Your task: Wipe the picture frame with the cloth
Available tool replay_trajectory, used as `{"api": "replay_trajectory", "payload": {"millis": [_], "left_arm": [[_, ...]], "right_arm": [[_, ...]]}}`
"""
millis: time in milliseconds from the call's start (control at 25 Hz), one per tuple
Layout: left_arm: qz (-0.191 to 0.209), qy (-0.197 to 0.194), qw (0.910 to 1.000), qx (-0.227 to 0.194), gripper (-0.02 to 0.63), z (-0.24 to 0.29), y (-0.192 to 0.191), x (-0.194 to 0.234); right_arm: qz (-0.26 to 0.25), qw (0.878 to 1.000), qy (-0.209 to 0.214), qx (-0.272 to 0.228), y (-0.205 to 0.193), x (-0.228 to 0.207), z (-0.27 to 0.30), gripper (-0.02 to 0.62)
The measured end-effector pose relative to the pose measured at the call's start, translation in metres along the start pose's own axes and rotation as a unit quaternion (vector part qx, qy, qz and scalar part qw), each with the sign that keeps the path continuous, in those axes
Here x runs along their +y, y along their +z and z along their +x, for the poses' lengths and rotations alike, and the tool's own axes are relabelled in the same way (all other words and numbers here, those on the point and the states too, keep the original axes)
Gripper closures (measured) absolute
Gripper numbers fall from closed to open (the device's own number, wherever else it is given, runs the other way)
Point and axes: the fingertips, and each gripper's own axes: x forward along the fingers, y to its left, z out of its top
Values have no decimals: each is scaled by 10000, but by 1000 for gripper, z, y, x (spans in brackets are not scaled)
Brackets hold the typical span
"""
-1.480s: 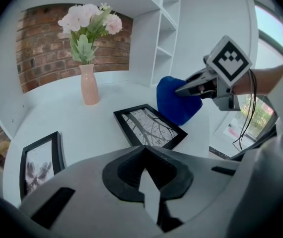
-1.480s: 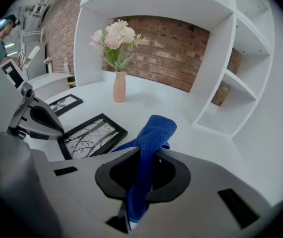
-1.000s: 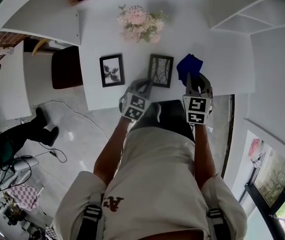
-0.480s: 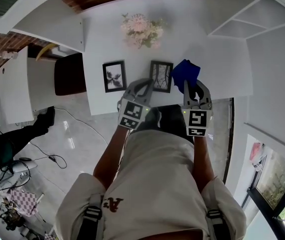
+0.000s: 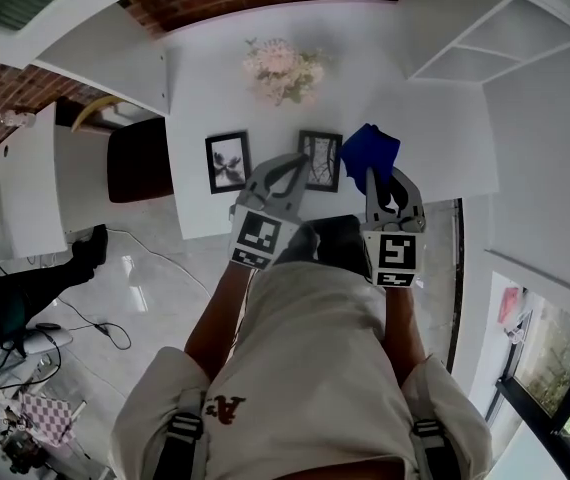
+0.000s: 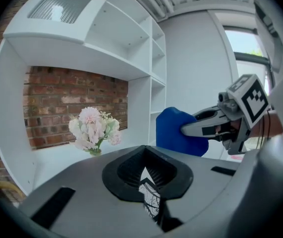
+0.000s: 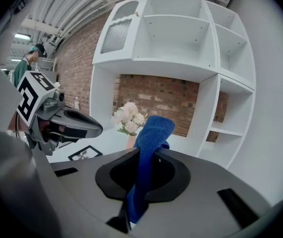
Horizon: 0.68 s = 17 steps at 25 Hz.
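The white tabletop (image 5: 435, 118) bears a pale pink flower bouquet (image 5: 283, 68) and a black-framed botanical picture (image 5: 227, 161) lying flat.

A black picture frame (image 5: 321, 159) with a branch print is pinched in the left tongs (image 5: 300, 166), on the near side of the flowers (image 5: 283, 68). The bunched blue cloth (image 5: 369, 146), clamped upright in the right tongs (image 5: 385, 176), is near and right of the flowers.

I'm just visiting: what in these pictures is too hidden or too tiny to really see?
- Picture frame: in the left gripper view only a sliver shows; the left gripper covers the rest.
- Cloth: in the right gripper view its lower end disappears inside the right gripper.
- Second frame: its print is too small in the head view.
- Flowers: the blooms hide any vase in the head view.
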Motion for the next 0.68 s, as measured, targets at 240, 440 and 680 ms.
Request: {"api": "replay_trajectory", "payload": {"millis": [240, 440, 680], "left_arm": [[62, -78, 9996, -252, 606, -5, 19, -4], [78, -92, 9993, -366, 606, -10, 28, -5], [99, -121, 9985, -518, 606, -13, 33, -6]], "right_arm": [[11, 10000, -48, -58, 7, -1, -6, 572], [23, 9999, -99, -112, 13, -1, -11, 572], [16, 9998, -117, -185, 19, 0, -14, 572]]}}
